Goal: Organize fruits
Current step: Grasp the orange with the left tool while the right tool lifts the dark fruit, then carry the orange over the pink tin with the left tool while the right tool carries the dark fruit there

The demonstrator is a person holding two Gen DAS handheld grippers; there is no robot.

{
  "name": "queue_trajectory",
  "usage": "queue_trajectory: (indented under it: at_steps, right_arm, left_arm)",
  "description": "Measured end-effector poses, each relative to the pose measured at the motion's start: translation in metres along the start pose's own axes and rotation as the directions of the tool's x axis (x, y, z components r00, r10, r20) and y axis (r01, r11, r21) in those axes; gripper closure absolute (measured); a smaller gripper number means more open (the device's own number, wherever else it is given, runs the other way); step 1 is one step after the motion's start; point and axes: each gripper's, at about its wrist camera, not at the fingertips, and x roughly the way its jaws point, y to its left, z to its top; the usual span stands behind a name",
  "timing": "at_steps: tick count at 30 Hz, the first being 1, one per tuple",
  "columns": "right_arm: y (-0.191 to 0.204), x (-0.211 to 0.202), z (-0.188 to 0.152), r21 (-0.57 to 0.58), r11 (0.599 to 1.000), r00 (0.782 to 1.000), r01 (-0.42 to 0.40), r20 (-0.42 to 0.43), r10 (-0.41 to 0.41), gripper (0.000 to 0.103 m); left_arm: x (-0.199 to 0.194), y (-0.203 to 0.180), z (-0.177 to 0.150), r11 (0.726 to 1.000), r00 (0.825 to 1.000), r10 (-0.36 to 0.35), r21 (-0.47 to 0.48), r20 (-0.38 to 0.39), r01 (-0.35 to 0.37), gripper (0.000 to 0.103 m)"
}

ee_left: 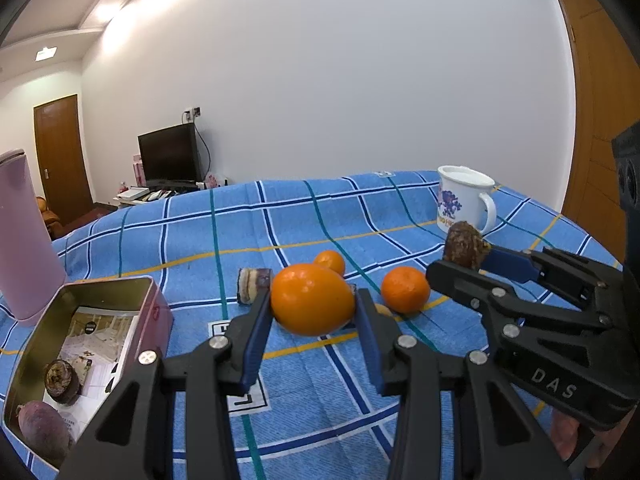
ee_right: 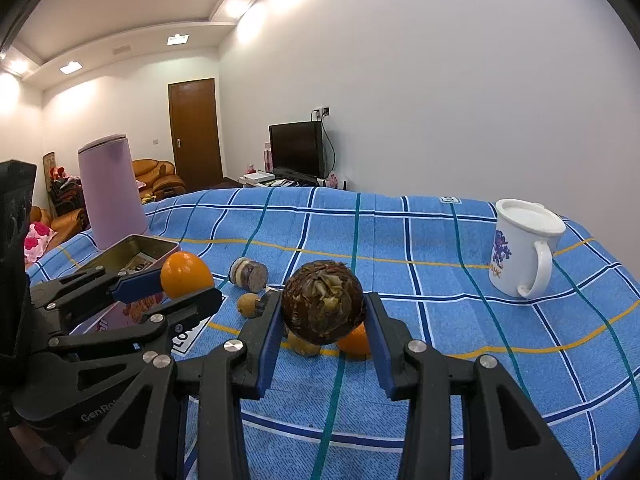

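Observation:
My left gripper [ee_left: 314, 312] is shut on a large orange fruit [ee_left: 312, 299] and holds it above the blue checked cloth; it also shows in the right wrist view [ee_right: 187, 274]. My right gripper [ee_right: 322, 316] is shut on a brown scaly round fruit [ee_right: 322, 303], seen in the left wrist view [ee_left: 466, 245] at the right. An open metal tin [ee_left: 32, 356] at the left holds a dark purple fruit [ee_left: 44, 426] and a brown round fruit [ee_left: 61, 376]. Two small oranges [ee_left: 405, 289] [ee_left: 330, 261] lie on the cloth.
A white mug [ee_right: 522, 254] stands at the far right. A pink tumbler [ee_right: 110, 196] stands behind the tin [ee_right: 136, 254]. A small striped cylinder [ee_right: 250, 274] and small tan fruits [ee_right: 249, 305] lie on the cloth. The bed's far edge drops to the room.

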Motion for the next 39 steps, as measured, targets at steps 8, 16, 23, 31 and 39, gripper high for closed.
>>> queue_trajectory:
  at_steps: [8, 16, 23, 31, 39]
  right_arm:
    - [0.001, -0.004, 0.0, -0.005, 1.0, 1.0, -0.002, 0.017, 0.002, 0.061]
    - [0.003, -0.008, -0.001, -0.015, 1.0, 0.999, -0.003, 0.037, 0.003, 0.061]
    - [0.004, -0.011, -0.002, -0.024, 1.0, 0.999, 0.0, 0.052, 0.001, 0.061]
    - [0.009, -0.015, -0.002, -0.043, 0.999, 0.997, -0.006, 0.075, 0.01, 0.061]
    - [0.012, -0.013, -0.002, -0.05, 0.999, 0.998, -0.012, 0.063, 0.015, 0.061]
  left_arm:
    - [-0.002, 0.002, 0.0, 1.0, 1.0, 0.0, -0.006, 0.013, 0.0, 0.06]
    - [-0.006, 0.003, -0.001, 1.0, 0.999, 0.007, -0.013, 0.032, -0.007, 0.06]
    - [-0.012, 0.002, -0.002, 1.0, 0.998, 0.019, -0.004, 0.057, -0.019, 0.06]
    - [-0.015, 0.004, -0.002, 1.0, 0.998, 0.02, -0.014, 0.067, -0.019, 0.06]
    - [-0.016, 0.007, -0.001, 0.999, 0.997, 0.023, -0.032, 0.068, -0.021, 0.06]
